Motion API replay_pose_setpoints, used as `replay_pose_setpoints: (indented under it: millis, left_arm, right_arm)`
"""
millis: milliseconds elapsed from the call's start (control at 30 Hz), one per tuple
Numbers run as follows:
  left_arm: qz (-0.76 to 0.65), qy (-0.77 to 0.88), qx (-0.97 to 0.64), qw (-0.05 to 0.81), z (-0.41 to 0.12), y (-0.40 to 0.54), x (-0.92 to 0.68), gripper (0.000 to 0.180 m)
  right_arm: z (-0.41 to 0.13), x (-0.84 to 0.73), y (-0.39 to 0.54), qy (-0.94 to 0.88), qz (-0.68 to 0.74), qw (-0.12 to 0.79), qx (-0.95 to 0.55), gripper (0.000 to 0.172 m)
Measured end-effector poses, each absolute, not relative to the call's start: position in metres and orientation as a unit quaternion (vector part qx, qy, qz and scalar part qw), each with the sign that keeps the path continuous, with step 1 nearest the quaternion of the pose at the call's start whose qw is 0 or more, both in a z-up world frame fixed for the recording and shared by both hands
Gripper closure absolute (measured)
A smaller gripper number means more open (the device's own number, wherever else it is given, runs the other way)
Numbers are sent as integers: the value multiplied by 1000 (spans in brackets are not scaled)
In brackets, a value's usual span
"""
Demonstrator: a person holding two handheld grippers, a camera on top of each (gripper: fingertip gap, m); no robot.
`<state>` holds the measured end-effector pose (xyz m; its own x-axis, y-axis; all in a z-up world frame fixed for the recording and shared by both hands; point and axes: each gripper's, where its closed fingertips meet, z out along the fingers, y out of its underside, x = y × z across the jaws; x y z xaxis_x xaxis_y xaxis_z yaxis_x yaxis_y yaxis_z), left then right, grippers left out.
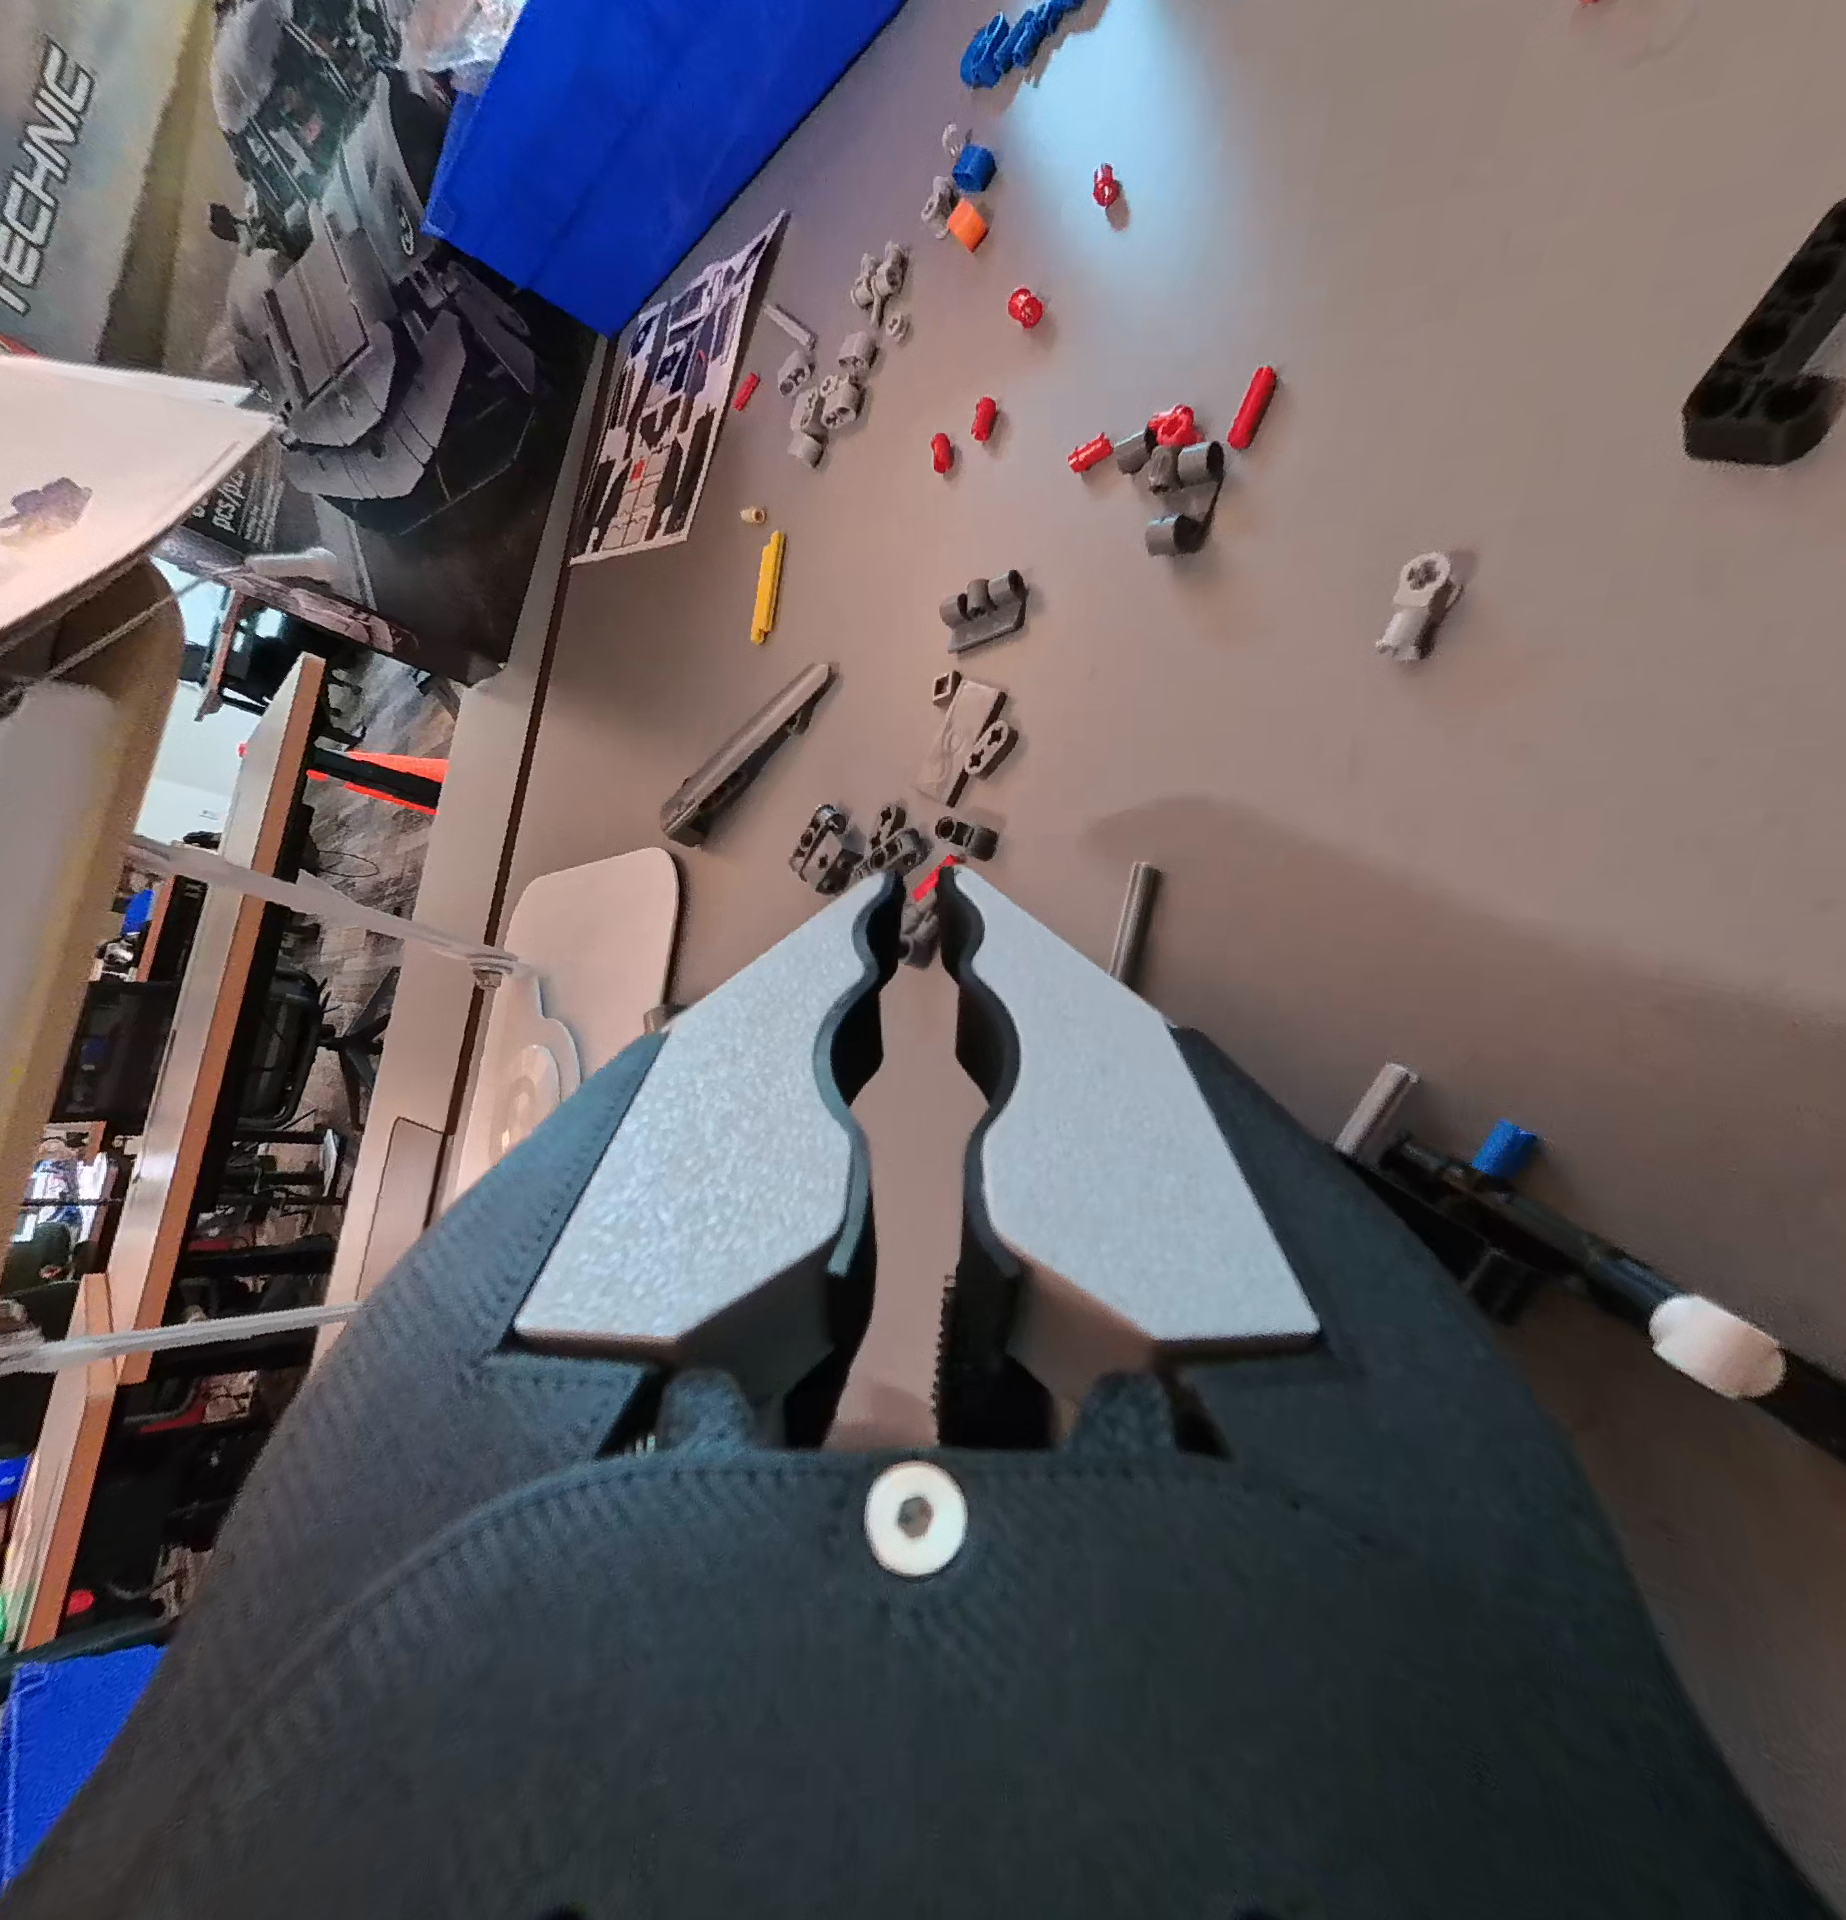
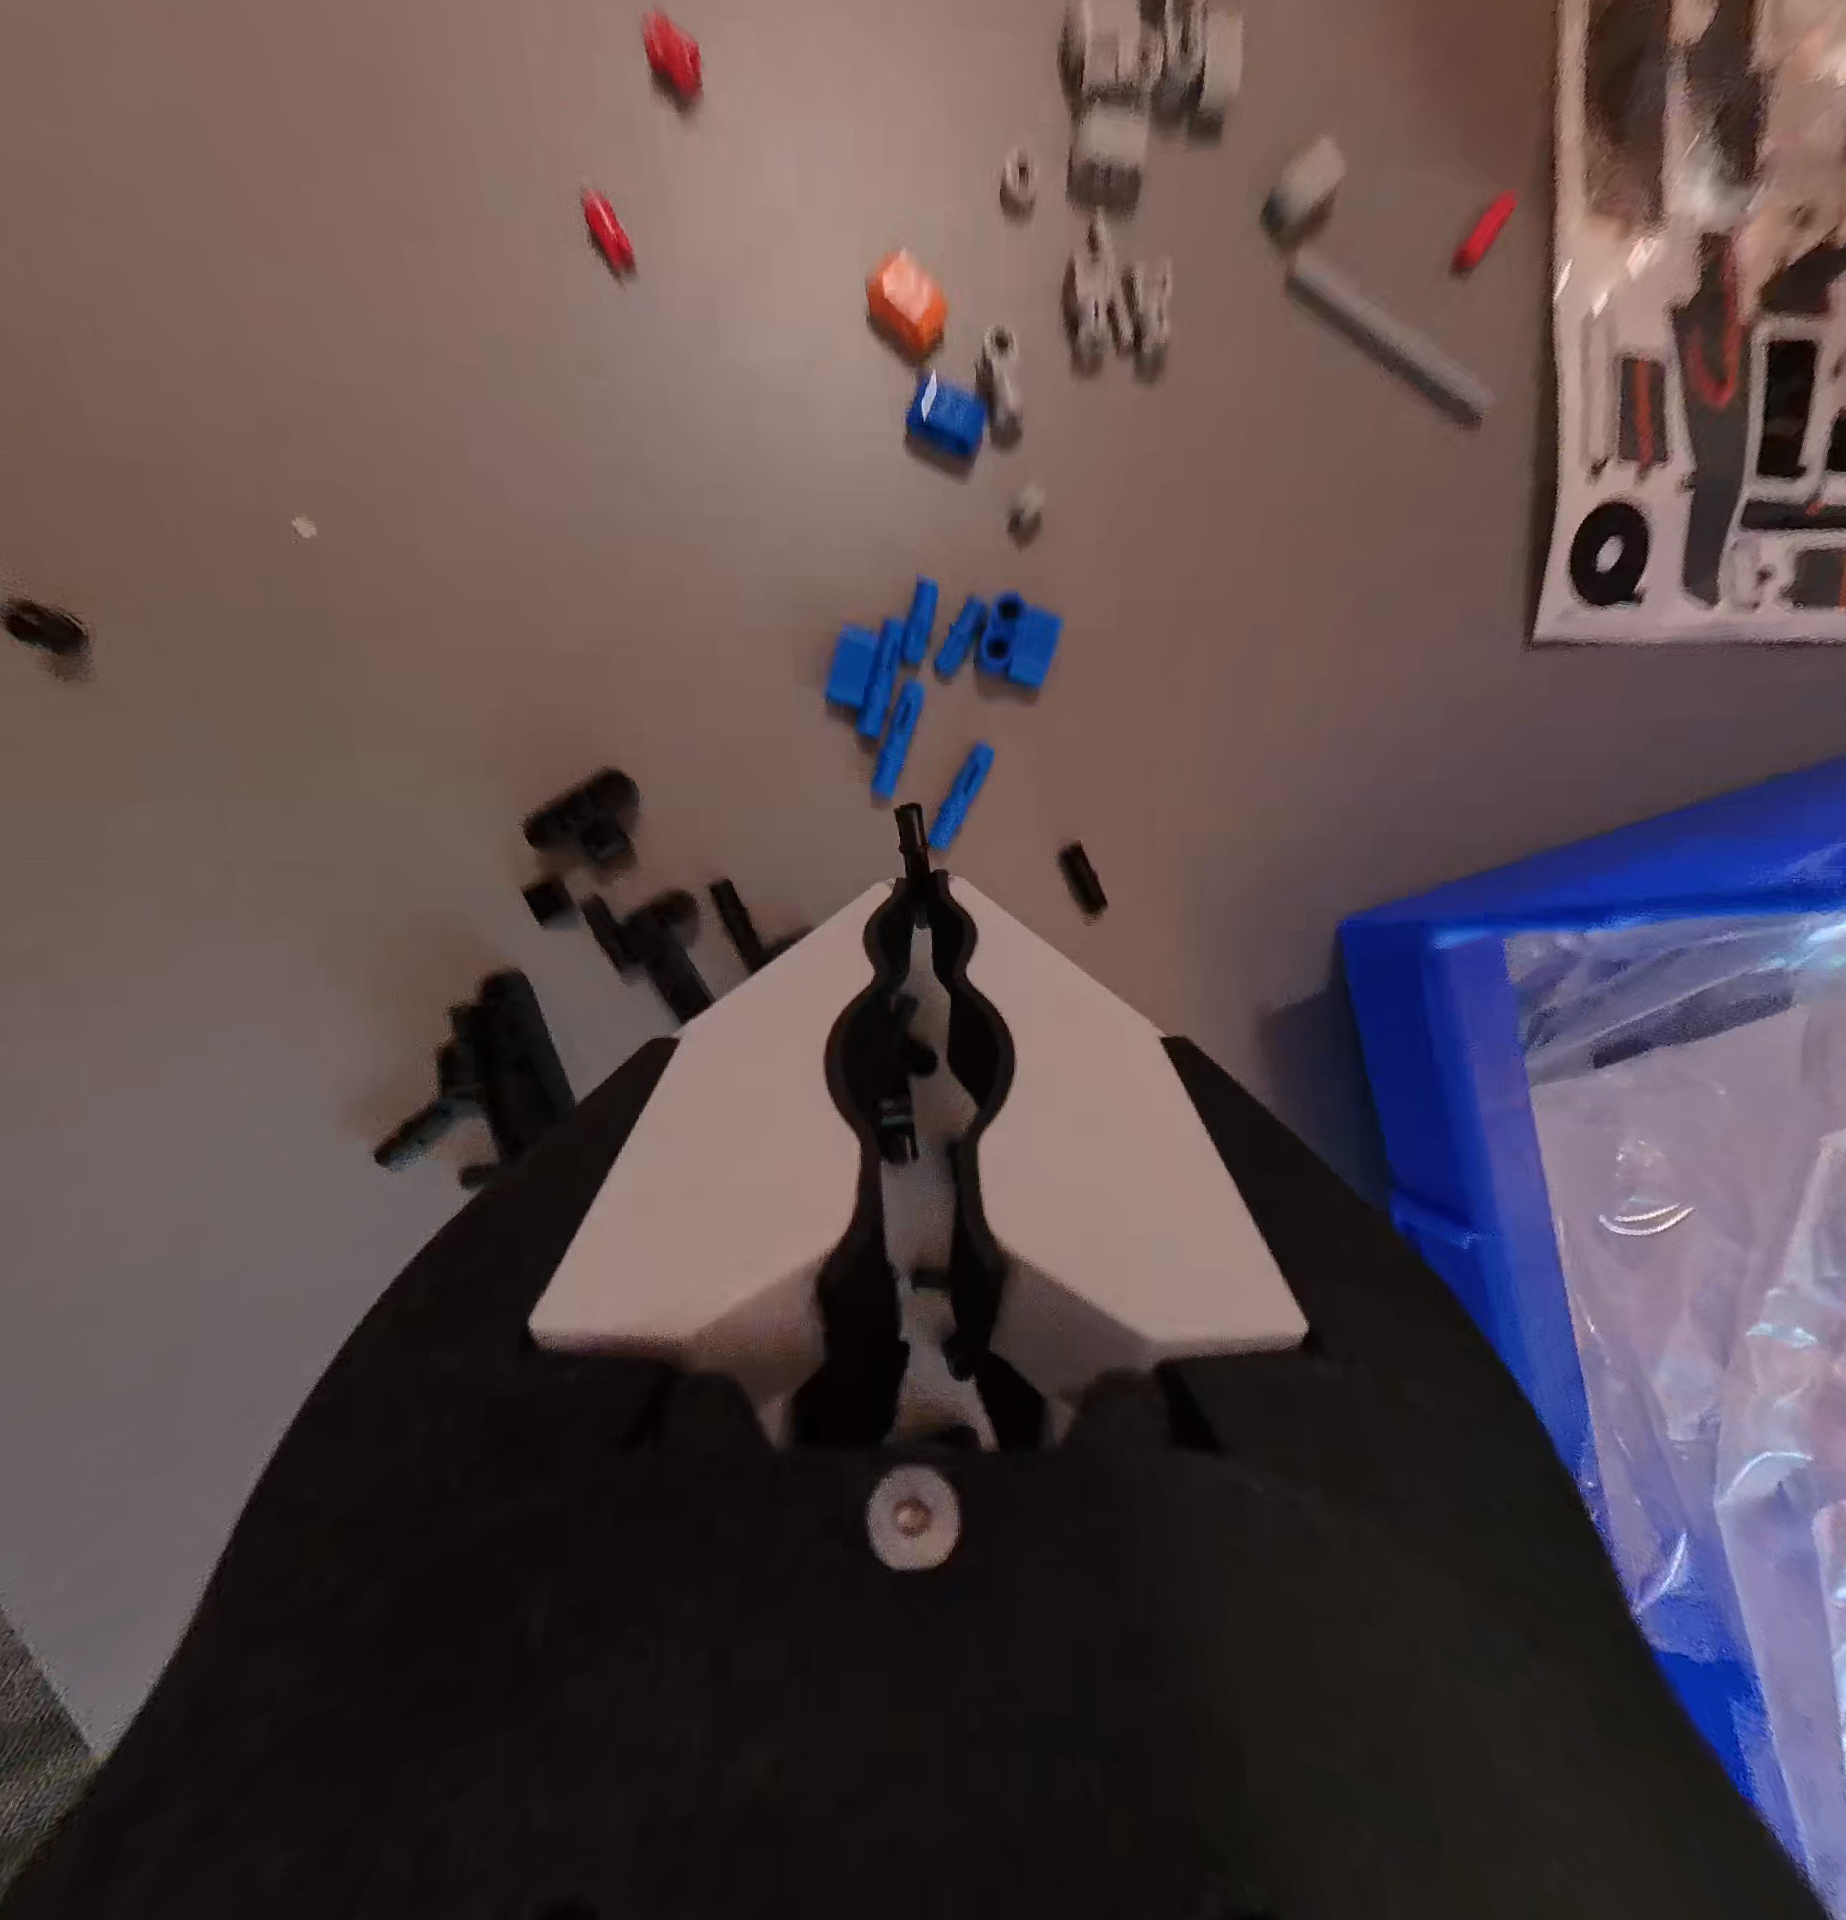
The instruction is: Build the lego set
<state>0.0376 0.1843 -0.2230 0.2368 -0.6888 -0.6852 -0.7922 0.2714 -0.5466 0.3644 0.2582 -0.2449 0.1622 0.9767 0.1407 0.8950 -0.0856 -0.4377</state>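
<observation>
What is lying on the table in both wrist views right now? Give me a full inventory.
Grey table: one, under everything.
Red pins: several, scattered far across the table.
Grey connectors: many, in loose clusters mid-table.
Yellow axle: one, near the sticker sheet.
Sticker sheet: one, beside the printed box.
Black beam: one, right edge.
Blue pins: several, ahead of the right gripper.
Orange brick: one, beyond the blue pieces.
Black pieces: several, left of the right gripper.
Blue bin: one, holds plastic bags.
Left gripper: nearly closed on a small grey piece with a red part.
Right gripper: closed on a black pin.
</observation>
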Motion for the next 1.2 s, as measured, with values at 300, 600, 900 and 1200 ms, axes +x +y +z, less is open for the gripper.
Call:
replay_pose_setpoints:
  millis: [300,600,900,1200]
  left_arm:
    - [-9,567,-635,524,-204,184,37,174]
    - [-97,542,-635,542,-187,164,53,173]
    - [-163,510,-634,558,-168,151,56,171]
    - [-235,469,-636,566,-152,145,56,167]
  right_arm:
    - [-183,284,216,-636,176,332,-674,172]
    - [-146,180,156,-641,216,427,-601,172]
    - [-133,117,134,-616,187,505,-575,172]
    - [-131,84,139,-600,52,571,-557,172]
